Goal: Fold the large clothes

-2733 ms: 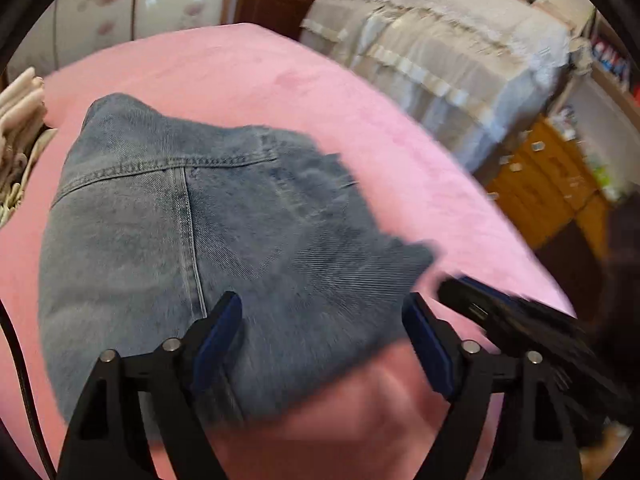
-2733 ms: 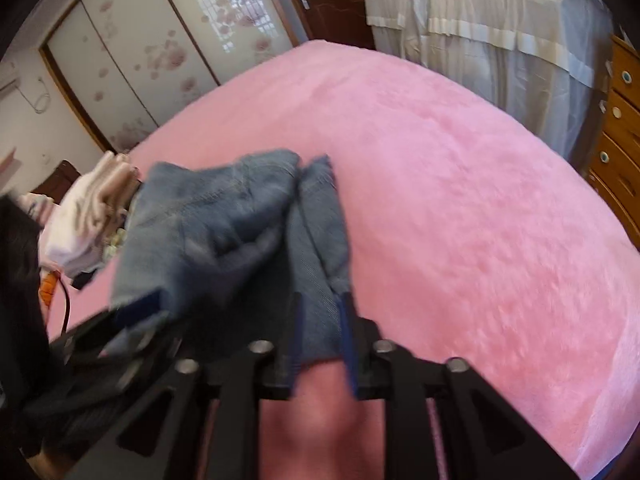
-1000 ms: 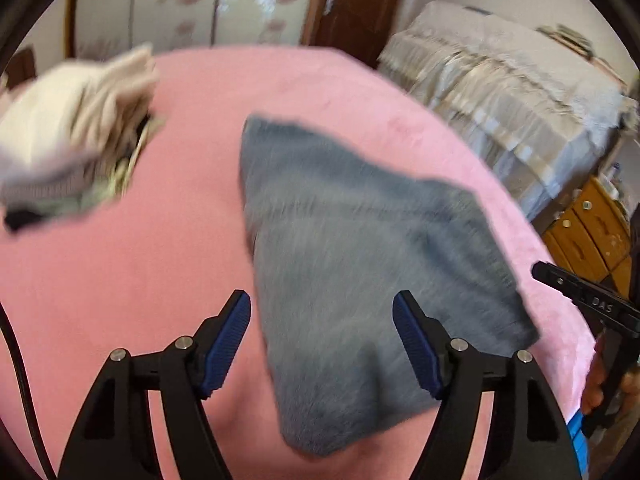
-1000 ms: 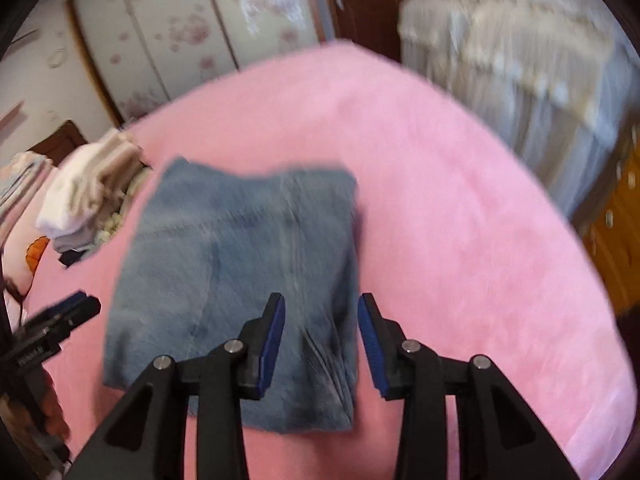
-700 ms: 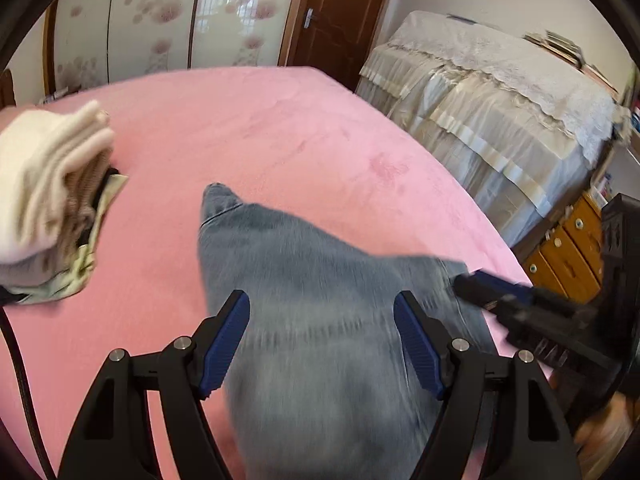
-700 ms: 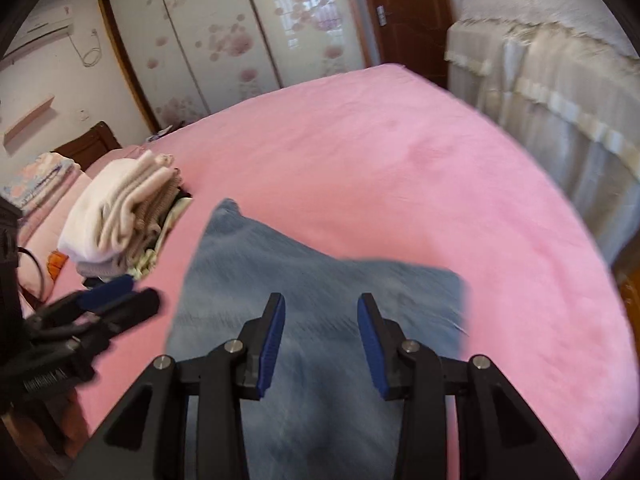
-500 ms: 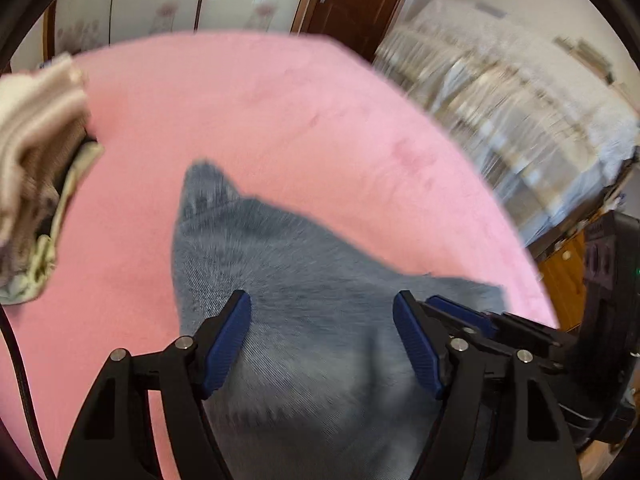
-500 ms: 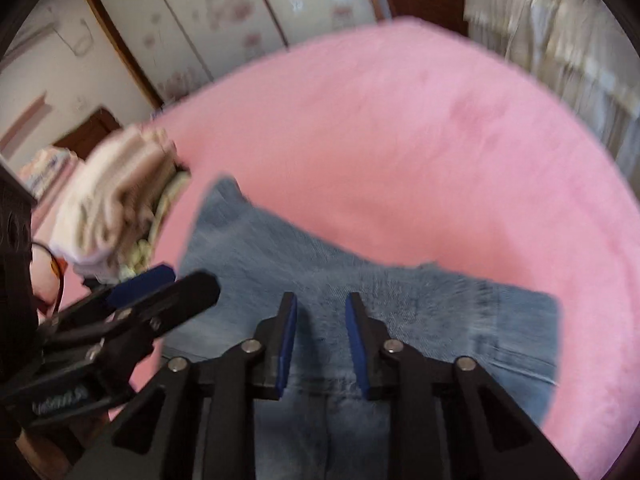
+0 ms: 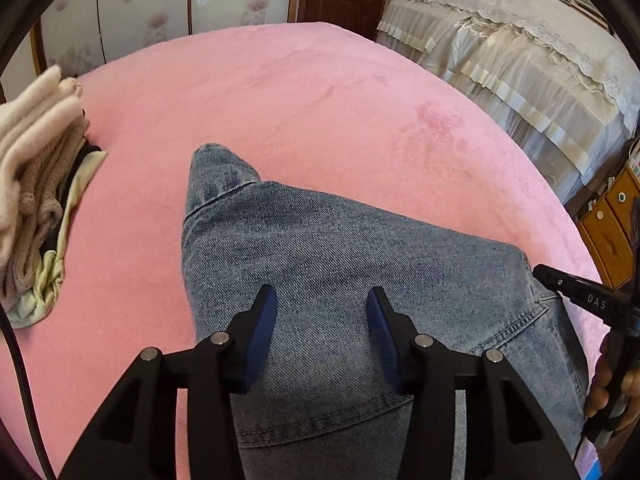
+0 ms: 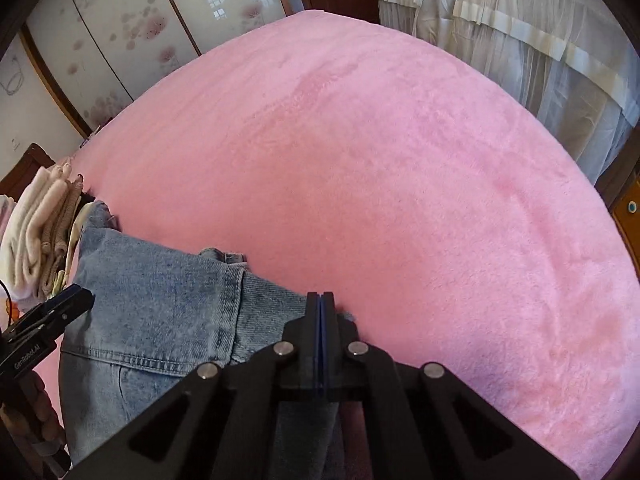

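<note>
Folded blue jeans lie on the pink bed cover, near its front edge. My left gripper hovers over the middle of the denim with its jaws closing; its blue pads do not press the cloth. My right gripper is shut at the jeans' right edge, pads flat together, and I see no cloth pinched between them. Each gripper shows in the other's view: the right gripper at the jeans' right corner, the left gripper at the left.
A pile of folded cream and beige clothes sits left of the jeans, also seen as the pile. A second bed with a lace cover and wooden drawers stand beyond the right edge. A hand holds the right gripper.
Both grippers came down and closer to the jeans' near end. The right gripper's jaws went from apart to fully shut. The left gripper's jaws narrowed.
</note>
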Motion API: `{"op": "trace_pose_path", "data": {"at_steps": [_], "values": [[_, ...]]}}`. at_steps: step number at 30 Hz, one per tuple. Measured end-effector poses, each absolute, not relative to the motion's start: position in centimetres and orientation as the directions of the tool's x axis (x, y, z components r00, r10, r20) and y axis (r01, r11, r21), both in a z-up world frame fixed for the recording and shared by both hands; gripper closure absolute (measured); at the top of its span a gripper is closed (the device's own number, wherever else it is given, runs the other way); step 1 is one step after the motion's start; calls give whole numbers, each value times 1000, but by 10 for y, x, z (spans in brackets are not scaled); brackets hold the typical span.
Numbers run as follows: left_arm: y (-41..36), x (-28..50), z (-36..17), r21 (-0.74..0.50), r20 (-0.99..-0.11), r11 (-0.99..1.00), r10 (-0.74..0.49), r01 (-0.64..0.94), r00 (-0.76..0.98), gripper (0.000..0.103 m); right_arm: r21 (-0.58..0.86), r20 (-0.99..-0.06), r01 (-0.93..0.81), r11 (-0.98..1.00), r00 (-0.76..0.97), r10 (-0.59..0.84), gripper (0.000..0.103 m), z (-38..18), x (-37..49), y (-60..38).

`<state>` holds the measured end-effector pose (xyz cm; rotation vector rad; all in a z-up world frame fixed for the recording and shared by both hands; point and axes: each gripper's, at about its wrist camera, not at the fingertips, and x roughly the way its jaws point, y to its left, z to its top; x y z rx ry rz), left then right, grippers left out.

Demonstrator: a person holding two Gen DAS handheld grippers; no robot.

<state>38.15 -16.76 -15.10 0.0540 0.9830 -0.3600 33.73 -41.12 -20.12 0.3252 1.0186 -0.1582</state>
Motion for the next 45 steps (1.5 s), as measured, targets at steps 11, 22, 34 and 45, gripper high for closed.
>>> {"op": "trace_pose_path", "data": {"at_steps": [11,22,34,45], "values": [[-142,329,-50,-135,-786,946,-284,295,550,13,286,-764,191,939,637,103,46,-86,277,-397],[-107,251,47,-184,-708,937,-336,296,622,1,199,-693,44,979,712,109,21,9,201,-362],[-103,225,-10,-314,-738,880,-462,356,492,1,216,-680,-48,975,709,186,7,-27,178,-360],[-94,255,-124,-479,-772,837,-545,265,326,1,234,-812,8,972,552,191,7,-123,203,-383]]}}
